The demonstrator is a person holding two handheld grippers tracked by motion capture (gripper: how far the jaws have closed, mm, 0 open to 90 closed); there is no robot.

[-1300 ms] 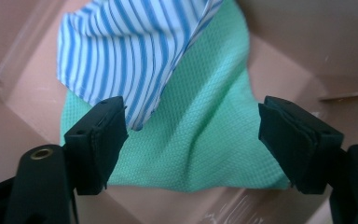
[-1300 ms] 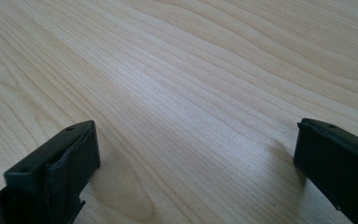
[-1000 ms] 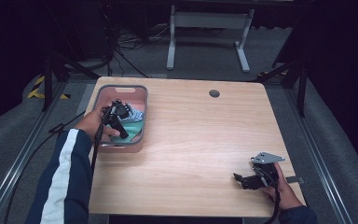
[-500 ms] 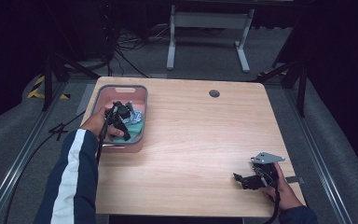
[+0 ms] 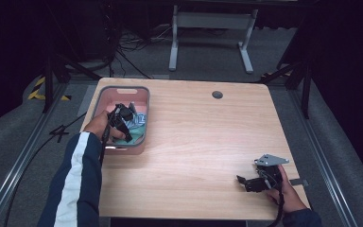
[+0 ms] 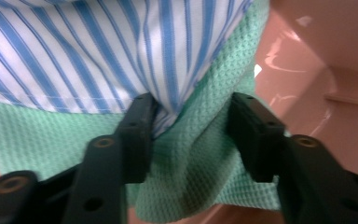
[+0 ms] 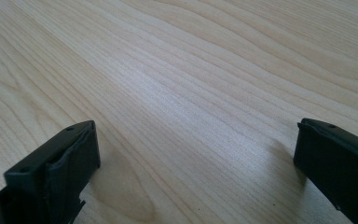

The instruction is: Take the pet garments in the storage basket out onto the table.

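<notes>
My left gripper (image 5: 128, 113) reaches down into a pink plastic bin (image 5: 123, 90) at the table's left. In the left gripper view its jaws have just been closing, and my left gripper (image 6: 192, 100) is now pinched on a raised fold of cloth. The fold is mostly green waffle-weave cloth (image 6: 42, 140), with the edge of a blue-and-white striped cloth (image 6: 98, 46) lying over it. The bin's pink wall (image 6: 317, 56) is close on the right. My right gripper (image 5: 244, 182) rests on the bare table near the front right corner. Its jaws (image 7: 196, 128) stand wide open around nothing but wood.
The wooden table (image 5: 203, 137) has a round cable grommet (image 5: 217, 94) near its far edge. A cable trails from the left gripper off the table's left side. A white desk frame (image 5: 210, 21) stands on the floor beyond the table.
The left forearm has leaned slightly further over the bin. The right hand and gripper have kept still.
</notes>
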